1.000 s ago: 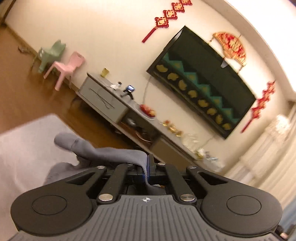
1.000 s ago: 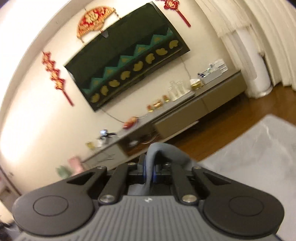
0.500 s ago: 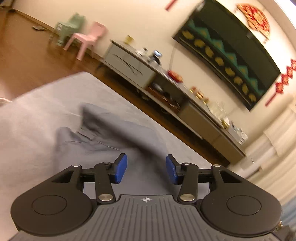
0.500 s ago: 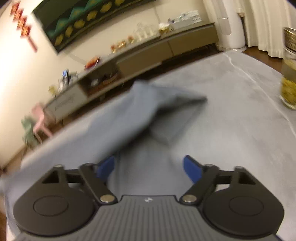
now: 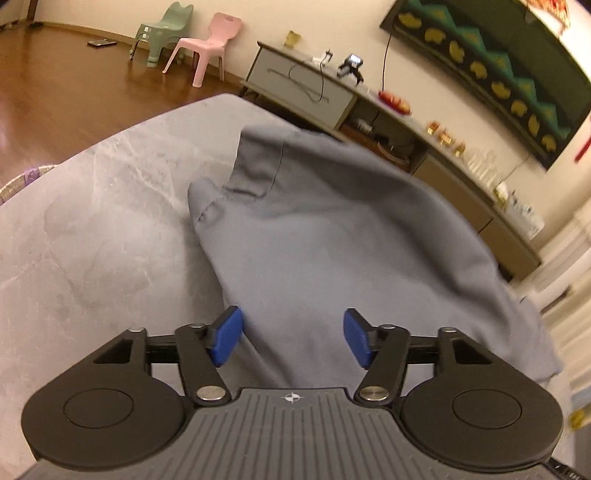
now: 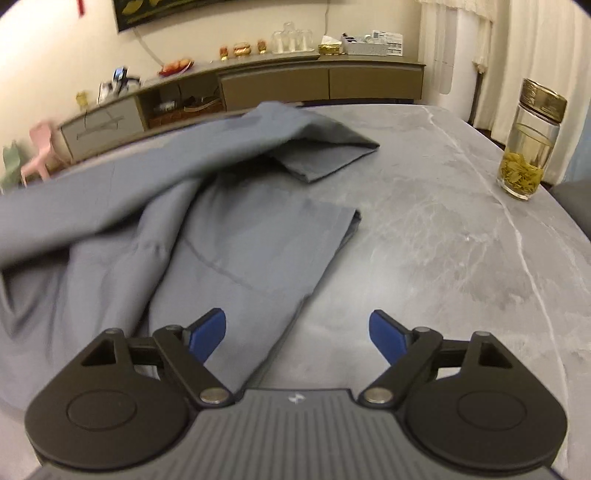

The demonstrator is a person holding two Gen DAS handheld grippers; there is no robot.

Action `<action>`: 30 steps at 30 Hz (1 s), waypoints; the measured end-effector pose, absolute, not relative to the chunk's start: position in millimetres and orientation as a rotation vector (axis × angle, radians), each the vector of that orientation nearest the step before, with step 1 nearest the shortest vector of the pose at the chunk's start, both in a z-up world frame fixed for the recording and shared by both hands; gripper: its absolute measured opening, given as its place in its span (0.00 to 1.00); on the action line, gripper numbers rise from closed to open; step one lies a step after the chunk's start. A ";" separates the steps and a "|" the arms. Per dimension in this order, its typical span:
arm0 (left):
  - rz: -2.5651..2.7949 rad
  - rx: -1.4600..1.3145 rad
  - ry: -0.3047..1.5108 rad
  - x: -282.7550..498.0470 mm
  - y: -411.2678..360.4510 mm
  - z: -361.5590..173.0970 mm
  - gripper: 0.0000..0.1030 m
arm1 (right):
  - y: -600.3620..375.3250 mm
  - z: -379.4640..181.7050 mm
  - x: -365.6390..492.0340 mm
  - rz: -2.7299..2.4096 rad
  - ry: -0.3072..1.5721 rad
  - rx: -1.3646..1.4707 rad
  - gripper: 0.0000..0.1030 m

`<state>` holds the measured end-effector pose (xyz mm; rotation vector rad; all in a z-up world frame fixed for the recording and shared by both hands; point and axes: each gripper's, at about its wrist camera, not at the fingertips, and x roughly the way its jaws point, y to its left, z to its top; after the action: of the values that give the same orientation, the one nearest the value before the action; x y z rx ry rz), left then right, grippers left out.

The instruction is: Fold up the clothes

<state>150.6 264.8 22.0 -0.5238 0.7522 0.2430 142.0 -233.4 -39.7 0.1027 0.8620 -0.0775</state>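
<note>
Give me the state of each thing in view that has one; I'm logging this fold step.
grey garment: released, lying rumpled on the table, one part folded over another.
left gripper: jaws opening, nothing pinched, cloth below.
right gripper: jaws open, empty, over the garment's edge.
glass jar: upright, lid on, partly filled with yellow-green contents.
marble table: bare right of the garment.

Warm yellowish light fills a living room with cream walls [image 5: 303, 22] and a glossy brown wood floor [image 5: 74, 96]. A green chair [image 5: 162, 33] and a pink chair [image 5: 207, 46] stand by the wall. A long low cabinet [image 6: 321, 79] runs beneath a dark wall hanging [image 5: 498, 70]. Pale curtains [image 6: 535, 51] hang at the right.
</note>
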 end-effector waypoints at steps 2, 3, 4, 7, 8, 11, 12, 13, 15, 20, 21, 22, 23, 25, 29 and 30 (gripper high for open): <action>0.248 -0.525 0.764 155.6 261.3 15.8 0.71 | -226.5 -46.1 143.3 -0.085 0.868 0.053 0.84; 0.247 -0.532 0.769 158.3 260.2 12.9 0.71 | -224.2 -48.4 143.9 -0.084 0.872 0.040 0.84; 0.247 -0.539 0.773 161.1 259.2 9.9 0.71 | -222.2 -50.5 144.4 -0.082 0.877 0.028 0.84; 0.253 -0.551 0.775 168.7 255.9 2.2 0.71 | -216.0 -56.8 146.1 -0.077 0.892 -0.008 0.83; 0.254 -0.556 0.775 171.0 255.3 -0.1 0.70 | -214.4 -58.6 146.8 -0.076 0.897 -0.016 0.82; 0.249 -0.571 0.774 177.2 254.2 -6.1 0.67 | -214.3 -60.7 147.4 -0.072 0.897 -0.025 0.79; 0.247 -0.571 0.773 179.1 253.7 -7.8 0.63 | -214.2 -60.7 147.2 -0.072 0.896 -0.027 0.79; 0.245 -0.568 0.772 180.8 253.3 -9.1 0.61 | -214.2 -60.4 146.4 -0.067 0.895 -0.024 0.76; 0.237 -0.568 0.768 183.2 253.0 -11.0 0.52 | -214.2 -59.5 145.0 -0.050 0.893 -0.014 0.67; 0.224 -0.576 0.748 186.0 255.6 -11.6 0.13 | -205.2 -56.9 143.8 0.005 0.887 -0.033 0.35; 0.225 -0.575 0.741 185.9 256.5 -10.7 0.08 | -202.2 -56.7 143.7 0.004 0.883 -0.055 0.30; 0.225 -0.574 0.731 185.5 257.8 -9.3 0.06 | -199.4 -56.7 143.4 -0.001 0.879 -0.075 0.21; 0.222 -0.573 0.721 184.8 259.2 -7.3 0.03 | -196.5 -56.8 142.9 0.000 0.877 -0.095 0.17; 0.216 -0.576 0.689 182.0 262.5 -0.4 0.02 | -194.2 -56.7 142.2 0.003 0.876 -0.116 0.11; 0.199 -0.616 0.611 171.7 273.1 19.6 0.01 | -192.8 -55.2 139.6 0.019 0.872 -0.122 0.07; 0.196 -0.629 0.594 168.3 276.1 24.3 0.01 | -192.8 -54.9 138.9 0.019 0.870 -0.122 0.07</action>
<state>168.3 276.1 24.3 -0.6291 0.5941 0.1959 138.9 -192.8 -54.9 -0.1222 0.8698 0.0189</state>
